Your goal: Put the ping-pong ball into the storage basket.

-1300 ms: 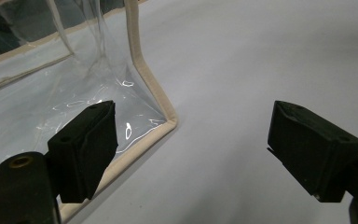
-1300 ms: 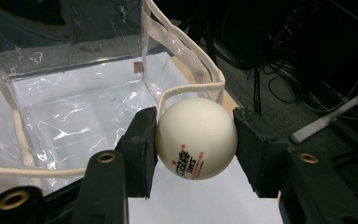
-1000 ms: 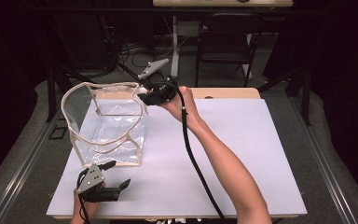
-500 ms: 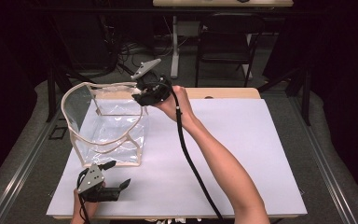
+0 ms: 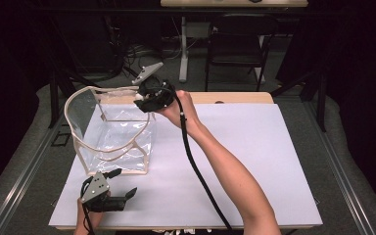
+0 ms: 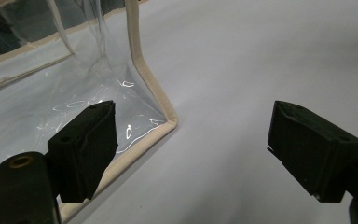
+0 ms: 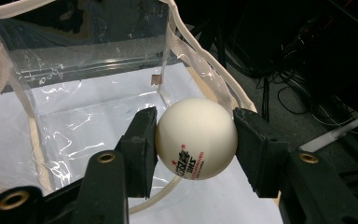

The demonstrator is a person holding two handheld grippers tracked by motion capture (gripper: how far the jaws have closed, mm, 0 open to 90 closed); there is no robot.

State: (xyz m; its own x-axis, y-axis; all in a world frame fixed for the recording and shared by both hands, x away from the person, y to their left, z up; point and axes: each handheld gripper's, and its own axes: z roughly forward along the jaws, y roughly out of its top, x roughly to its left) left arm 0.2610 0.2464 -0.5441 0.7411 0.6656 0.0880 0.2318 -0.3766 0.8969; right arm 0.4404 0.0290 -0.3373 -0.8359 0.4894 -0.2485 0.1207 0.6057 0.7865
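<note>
We hold 1 white ball (image 7: 196, 138) clamped in our right gripper (image 5: 147, 99) over the clear bag's (image 5: 110, 134) rim — release remains, we judge — while our left gripper (image 5: 121, 196) idles, jaws apart.

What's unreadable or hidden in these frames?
- Ball: in the right gripper view its print is partly turned away; in the high view it is a small white spot at the right tool.
- Clear bag: left gripper view cuts it at the top and left edges.
- Left tool: its hand is cropped by the high view's bottom edge.
</note>
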